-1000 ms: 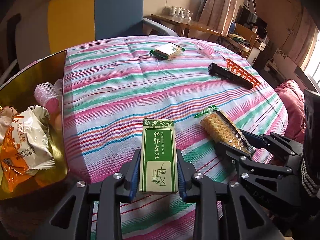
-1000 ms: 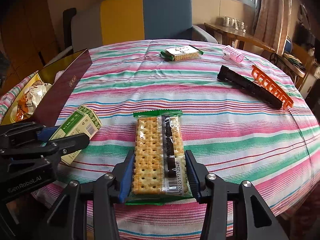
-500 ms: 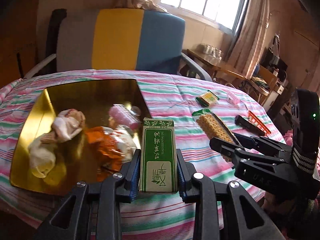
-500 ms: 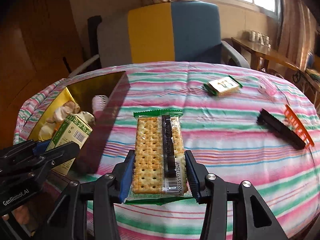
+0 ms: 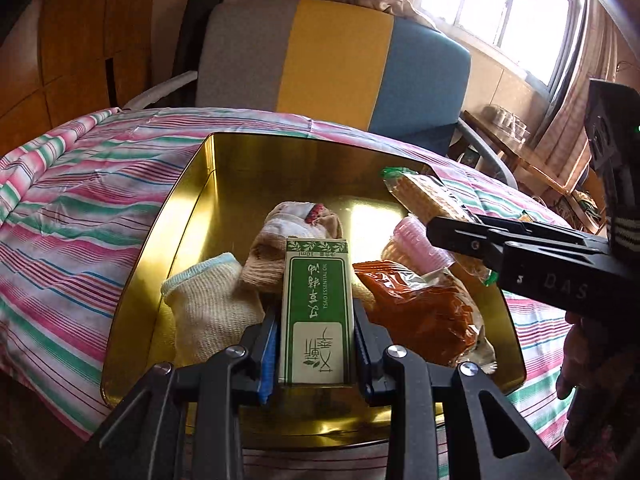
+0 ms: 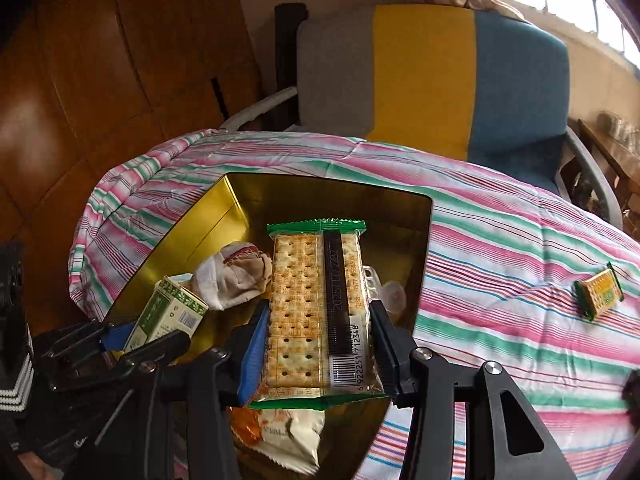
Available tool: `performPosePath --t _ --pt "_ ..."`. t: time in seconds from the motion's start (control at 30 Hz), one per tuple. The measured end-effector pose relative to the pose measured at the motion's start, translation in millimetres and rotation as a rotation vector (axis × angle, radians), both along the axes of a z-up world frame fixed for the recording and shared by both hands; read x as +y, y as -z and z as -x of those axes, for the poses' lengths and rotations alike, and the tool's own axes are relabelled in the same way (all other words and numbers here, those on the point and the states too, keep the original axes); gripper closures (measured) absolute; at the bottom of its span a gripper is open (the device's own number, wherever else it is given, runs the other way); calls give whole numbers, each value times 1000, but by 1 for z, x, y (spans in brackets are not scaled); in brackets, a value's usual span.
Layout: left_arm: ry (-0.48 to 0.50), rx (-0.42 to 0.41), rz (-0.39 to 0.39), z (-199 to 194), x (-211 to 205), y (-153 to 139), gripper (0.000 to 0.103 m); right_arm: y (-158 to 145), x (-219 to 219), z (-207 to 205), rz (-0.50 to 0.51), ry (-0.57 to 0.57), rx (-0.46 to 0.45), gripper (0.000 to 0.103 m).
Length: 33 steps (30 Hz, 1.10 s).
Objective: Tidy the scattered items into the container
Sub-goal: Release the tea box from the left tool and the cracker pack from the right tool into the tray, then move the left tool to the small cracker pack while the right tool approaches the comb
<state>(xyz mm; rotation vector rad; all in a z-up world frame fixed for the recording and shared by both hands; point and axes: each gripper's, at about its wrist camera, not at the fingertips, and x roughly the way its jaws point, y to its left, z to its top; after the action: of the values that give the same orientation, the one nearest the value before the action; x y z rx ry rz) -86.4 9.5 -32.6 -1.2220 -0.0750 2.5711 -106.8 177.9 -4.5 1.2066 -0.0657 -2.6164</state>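
Grippers over gold box (image 5: 188,216): L gripper (image 5: 315,350) clamps green carton (image 5: 316,312), R gripper (image 6: 318,350) clamps cracker pack (image 6: 316,308) (socks inside).

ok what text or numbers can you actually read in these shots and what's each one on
"TSAO ESSENTIAL OIL" and "10ml": green box held in the left tongs; its Chinese characters are too stylised to read.
"6 922251 712348": barcode on the cracker pack in the right tongs; the printed code above it is blurred.
"DAS": side of the right tongs in the left wrist view.
Orange snack bag: print unreadable.
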Motion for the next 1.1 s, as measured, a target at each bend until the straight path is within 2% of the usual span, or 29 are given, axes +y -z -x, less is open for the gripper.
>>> performPosePath --t 0.2,0.3,0.63,0.77,0.87,1.1 --pt "-13 -21 5 6 -1 13 71 23 -26 34 -29 -41 -74 55" --pt "-22 -14 7 3 -2 12 67 32 -29 40 -20 -40 -106 53" --pt "-63 20 -15 -10 -14 -6 65 19 -2 15 49 16 -64 52" --pt "-19 45 -9 -13 2 -22 64 9 37 -12 87 80 -25 49" --pt "33 60 -8 -15 22 -35 61 10 82 -36 87 162 -18 46" --pt "227 54 -21 -11 113 -55 60 25 218 -101 88 465 -49 46"
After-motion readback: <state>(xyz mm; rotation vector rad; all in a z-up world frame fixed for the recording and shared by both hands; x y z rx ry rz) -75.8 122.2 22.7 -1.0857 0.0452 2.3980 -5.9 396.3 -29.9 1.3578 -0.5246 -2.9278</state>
